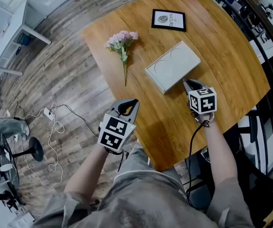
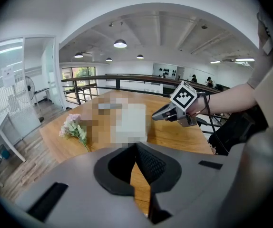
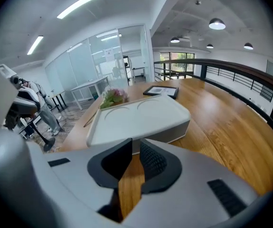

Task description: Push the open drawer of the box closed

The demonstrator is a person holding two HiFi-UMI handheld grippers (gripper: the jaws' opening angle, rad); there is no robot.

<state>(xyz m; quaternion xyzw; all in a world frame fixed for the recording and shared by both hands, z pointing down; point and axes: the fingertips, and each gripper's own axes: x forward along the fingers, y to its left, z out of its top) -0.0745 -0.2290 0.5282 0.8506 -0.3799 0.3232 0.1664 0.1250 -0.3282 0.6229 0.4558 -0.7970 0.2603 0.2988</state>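
Box (image 1: 173,66) lies with right tool (image 1: 186,82), slightly parted, empty, just beside its near edge; left tool (image 1: 134,102) clenched, well apart.

The rounded honey-brown wooden table (image 1: 222,56), at the right of the head view, is smooth and varnished, with a soft sheen. The flat white rectangular box (image 1: 173,65) looks like matt plastic. The right gripper (image 3: 136,139) has a matt grey plastic shell and ribbed black pads (image 3: 152,164). At upper left, the grey-brown plank floor (image 1: 65,42) shows coarse grain.

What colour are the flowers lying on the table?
The flowers are pale pink with green stems, clearest in the head view.
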